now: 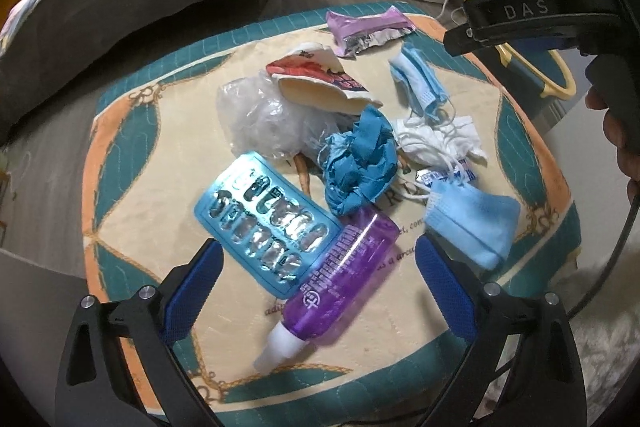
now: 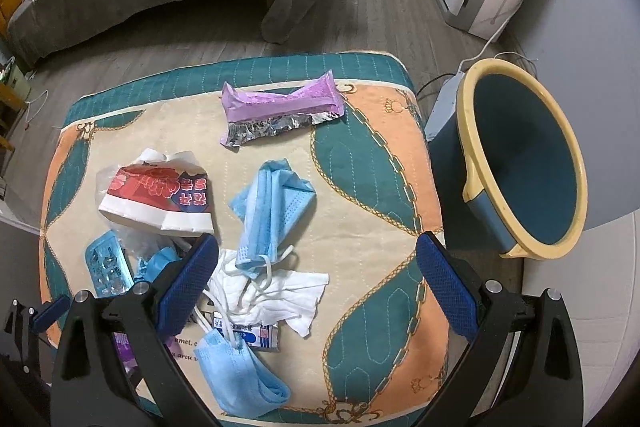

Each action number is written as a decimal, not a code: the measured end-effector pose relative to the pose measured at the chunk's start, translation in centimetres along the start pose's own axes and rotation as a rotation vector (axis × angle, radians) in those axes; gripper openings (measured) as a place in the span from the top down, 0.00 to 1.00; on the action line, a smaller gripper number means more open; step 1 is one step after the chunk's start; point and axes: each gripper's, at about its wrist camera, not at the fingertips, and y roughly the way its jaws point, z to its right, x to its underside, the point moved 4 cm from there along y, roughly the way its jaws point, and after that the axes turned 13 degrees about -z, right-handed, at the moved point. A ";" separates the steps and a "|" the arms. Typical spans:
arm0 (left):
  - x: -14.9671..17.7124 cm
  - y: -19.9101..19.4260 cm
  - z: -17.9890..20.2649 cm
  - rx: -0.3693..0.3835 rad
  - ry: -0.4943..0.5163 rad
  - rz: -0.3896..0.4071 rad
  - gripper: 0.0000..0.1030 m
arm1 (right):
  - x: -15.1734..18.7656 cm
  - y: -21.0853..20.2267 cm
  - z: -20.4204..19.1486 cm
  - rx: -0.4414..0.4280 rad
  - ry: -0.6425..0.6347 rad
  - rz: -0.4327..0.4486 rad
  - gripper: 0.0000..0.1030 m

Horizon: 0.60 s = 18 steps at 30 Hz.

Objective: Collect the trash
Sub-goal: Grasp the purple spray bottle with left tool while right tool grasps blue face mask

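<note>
The trash lies heaped on the quilted cushion (image 2: 372,163) beside the blue bin (image 2: 524,167), both grippers' jaws spread and empty, so I'd bring the left gripper (image 1: 318,285) squarely down across the purple bottle (image 1: 340,279) before squeezing.

Dim, soft indoor light, slight blur, heavy fisheye bending and dark corners.
</note>
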 end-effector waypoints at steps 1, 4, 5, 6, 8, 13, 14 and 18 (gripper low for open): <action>0.1 0.1 0.1 0.007 0.000 -0.004 0.10 | -0.1 0.0 0.0 -0.003 -0.002 0.001 0.06; 0.4 0.5 0.4 0.033 0.011 -0.037 0.24 | -0.1 0.2 -0.2 -0.007 -0.010 -0.001 0.07; 0.5 0.7 0.5 0.036 0.018 -0.048 0.28 | -0.1 0.2 -0.2 -0.006 -0.014 -0.003 0.07; 0.7 0.9 0.6 0.037 0.026 -0.056 0.32 | -0.1 0.2 -0.3 -0.006 -0.017 -0.004 0.08; 0.9 1.5 1.1 0.048 0.047 -0.083 0.40 | -0.2 0.2 -0.2 -0.002 -0.018 -0.002 0.09; 1.2 2.7 1.4 0.014 0.085 -0.115 0.48 | -0.3 0.5 -0.2 -0.021 -0.013 -0.015 0.18; 1.1 2.9 1.3 0.011 0.080 -0.121 0.50 | -0.3 0.6 -0.3 -0.026 -0.013 -0.020 0.20; 0.8 3.4 0.8 -0.010 0.077 -0.118 0.63 | -0.5 1.3 -0.4 -0.036 -0.021 -0.032 0.32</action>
